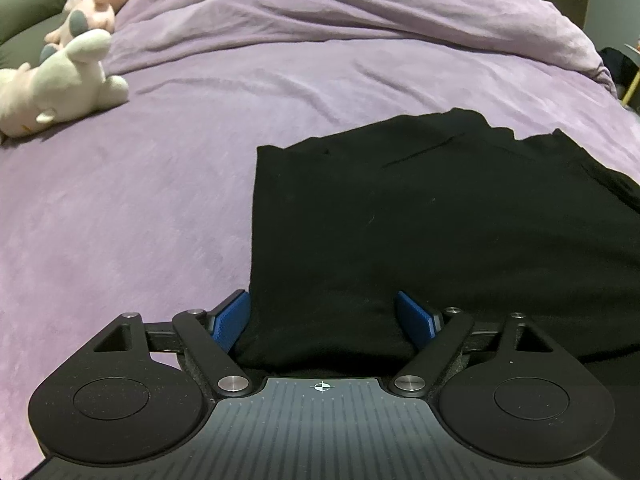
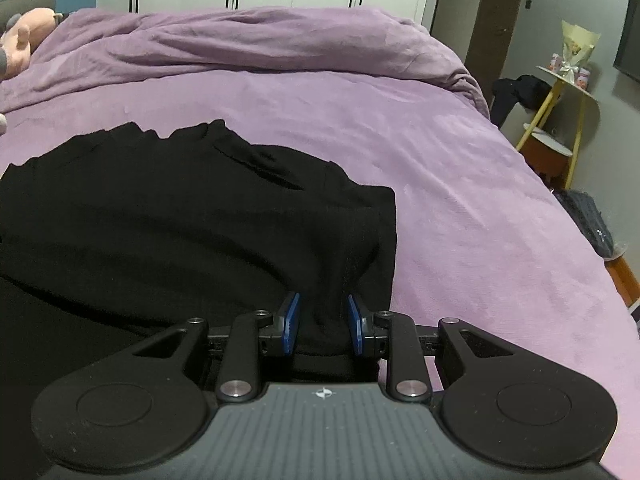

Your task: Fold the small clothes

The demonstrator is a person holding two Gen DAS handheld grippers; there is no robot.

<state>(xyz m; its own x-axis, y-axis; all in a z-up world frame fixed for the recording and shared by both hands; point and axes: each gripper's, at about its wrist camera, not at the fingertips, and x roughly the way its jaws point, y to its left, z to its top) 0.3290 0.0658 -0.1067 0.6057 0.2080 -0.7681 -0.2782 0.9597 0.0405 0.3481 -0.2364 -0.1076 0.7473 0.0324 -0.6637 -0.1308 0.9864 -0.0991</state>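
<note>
1. Black garment (image 1: pixel 420 220) is lying on the purple bed (image 1: pixel 140 220), near edge closest to the cams, far edge rumpled up toward the bunched duvet (image 1: pixel 340 12). It's a dark blob tbh, can't tell if it's a shirt or shorts.

2. Left tool (image 1: pixel 324 316): blue pads spread wide w/ the garment's near-left corner sitting between them. Cloth fills the gap but the pads don't look pressed in, so I'd call it spread around the fabric, not pinching yet.

3. Right tool (image 2: pixel 323 322): pads much closer together, a bunched strip of the near-right corner squeezed between them. Looks like a real pinch on the garment.

4. Why both at the near corners? Prob so the near edge can be lifted evenly and carried over to the far edge for a fold. One corner each keeps the edge straight and stops it sagging in the middle.

5. Guess on progress: garment looks roughly squared off on the left side, so maybe mid-fold, not the start.

6. Risk imo: if left doesn't close properly, that corner drops and the fold goes crooked.

7. Plush toys (image 1: pixel 60 80) are well off to the left, not in the way.
</note>
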